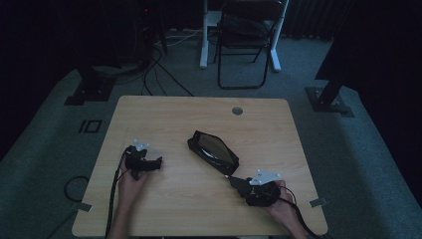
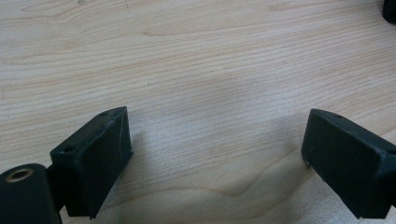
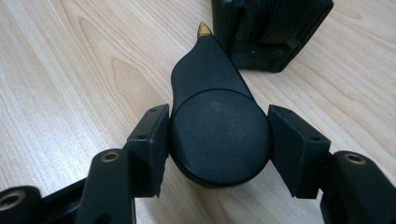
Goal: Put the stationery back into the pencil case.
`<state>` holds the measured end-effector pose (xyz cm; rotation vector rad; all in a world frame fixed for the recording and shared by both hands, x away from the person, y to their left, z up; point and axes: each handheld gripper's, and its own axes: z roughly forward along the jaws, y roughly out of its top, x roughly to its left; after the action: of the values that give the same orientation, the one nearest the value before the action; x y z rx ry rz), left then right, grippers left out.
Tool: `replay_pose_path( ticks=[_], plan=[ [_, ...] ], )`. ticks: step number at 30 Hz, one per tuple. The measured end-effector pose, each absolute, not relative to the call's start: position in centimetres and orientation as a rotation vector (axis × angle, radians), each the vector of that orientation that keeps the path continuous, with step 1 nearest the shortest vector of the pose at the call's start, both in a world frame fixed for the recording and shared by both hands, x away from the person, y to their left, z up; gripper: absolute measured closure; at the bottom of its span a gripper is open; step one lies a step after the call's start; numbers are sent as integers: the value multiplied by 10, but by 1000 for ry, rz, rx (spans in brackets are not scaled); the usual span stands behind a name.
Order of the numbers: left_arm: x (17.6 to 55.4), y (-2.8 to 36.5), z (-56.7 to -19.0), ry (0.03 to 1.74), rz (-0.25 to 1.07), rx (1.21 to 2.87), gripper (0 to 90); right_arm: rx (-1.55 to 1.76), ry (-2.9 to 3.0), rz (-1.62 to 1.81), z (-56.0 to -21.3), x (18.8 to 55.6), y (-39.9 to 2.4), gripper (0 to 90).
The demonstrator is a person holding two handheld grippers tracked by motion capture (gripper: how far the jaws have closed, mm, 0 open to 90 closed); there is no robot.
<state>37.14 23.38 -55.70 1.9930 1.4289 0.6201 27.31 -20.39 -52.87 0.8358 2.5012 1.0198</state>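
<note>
Black pouch (image 3: 271,32) cut off by top edge of right gripper view, contents too dark to tell. Black teardrop-shaped tool (image 3: 217,126), possibly glue gun: lower body hidden between jaws, underside unseen.

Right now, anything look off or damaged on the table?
Nothing stands out. The black case lies open and slantwise mid-table, nothing spilled. The right gripper clamps a black teardrop-shaped tool, its gold tip pointing at the case. The left gripper is open over bare table.
</note>
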Motion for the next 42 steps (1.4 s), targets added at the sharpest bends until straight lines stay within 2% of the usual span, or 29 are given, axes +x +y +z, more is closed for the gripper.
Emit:
replay_pose_path(
  ticks=[42],
  plan=[
    [371, 234, -557, 1429, 620, 1993, 85, 797, 2409, 1084, -497, 269, -207, 417]
  ],
)
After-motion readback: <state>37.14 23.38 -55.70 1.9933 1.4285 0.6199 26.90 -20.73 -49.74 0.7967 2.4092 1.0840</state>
